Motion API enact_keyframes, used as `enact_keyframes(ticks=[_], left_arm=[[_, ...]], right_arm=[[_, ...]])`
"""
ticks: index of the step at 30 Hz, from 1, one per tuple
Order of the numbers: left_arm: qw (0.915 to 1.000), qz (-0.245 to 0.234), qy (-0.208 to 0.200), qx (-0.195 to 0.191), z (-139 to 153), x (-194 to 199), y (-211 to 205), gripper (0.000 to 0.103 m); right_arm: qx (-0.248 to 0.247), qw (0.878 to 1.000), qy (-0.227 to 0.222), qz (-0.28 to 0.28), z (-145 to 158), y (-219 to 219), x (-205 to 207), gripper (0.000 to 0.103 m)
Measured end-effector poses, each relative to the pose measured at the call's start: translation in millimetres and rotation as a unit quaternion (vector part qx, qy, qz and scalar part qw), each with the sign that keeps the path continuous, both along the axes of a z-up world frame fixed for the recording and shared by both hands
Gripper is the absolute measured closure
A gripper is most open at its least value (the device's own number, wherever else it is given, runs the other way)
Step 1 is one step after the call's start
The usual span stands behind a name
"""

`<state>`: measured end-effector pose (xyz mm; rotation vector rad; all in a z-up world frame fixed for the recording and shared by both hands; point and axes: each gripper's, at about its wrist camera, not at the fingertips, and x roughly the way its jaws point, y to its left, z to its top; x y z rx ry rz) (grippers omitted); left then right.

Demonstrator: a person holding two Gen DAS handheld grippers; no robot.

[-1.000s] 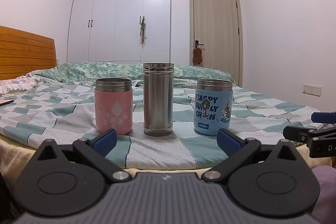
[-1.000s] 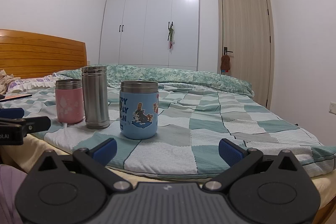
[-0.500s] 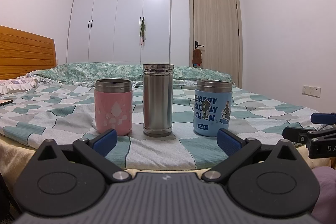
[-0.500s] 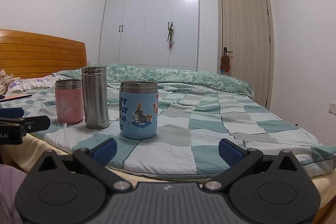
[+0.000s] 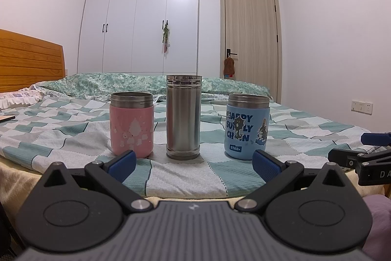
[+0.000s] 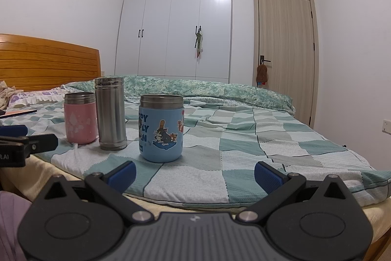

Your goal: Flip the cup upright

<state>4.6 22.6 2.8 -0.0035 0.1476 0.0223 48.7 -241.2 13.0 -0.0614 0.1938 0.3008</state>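
Three cups stand upright in a row on the bed near its front edge: a pink cup (image 5: 132,125) on the left, a taller steel cup (image 5: 183,117) in the middle and a blue cartoon cup (image 5: 247,127) on the right. They also show in the right wrist view: the pink cup (image 6: 80,119), the steel cup (image 6: 111,114), the blue cup (image 6: 161,129). My left gripper (image 5: 193,164) is open and empty, just short of the bed edge in front of the steel cup. My right gripper (image 6: 194,174) is open and empty, to the right of the blue cup.
The bed has a checked green and white cover (image 6: 244,146). A wooden headboard (image 5: 29,62) is at the left. A white wardrobe (image 5: 144,16) and a wooden door (image 5: 250,40) stand behind. The right gripper's finger (image 5: 354,158) shows at the left wrist view's right edge.
The left wrist view has risen very slightly. The cups and the right gripper have not moved.
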Motion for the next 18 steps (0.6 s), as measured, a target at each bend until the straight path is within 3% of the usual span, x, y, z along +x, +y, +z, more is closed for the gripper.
enact_keyframes(ticks=[18], left_arm=[[1.0000,-0.002,-0.002,-0.001,0.6,0.0,-2.8,0.000]], right_arm=[[0.000,1.000,0.000,0.000,-0.2,-0.1,0.0,0.000]])
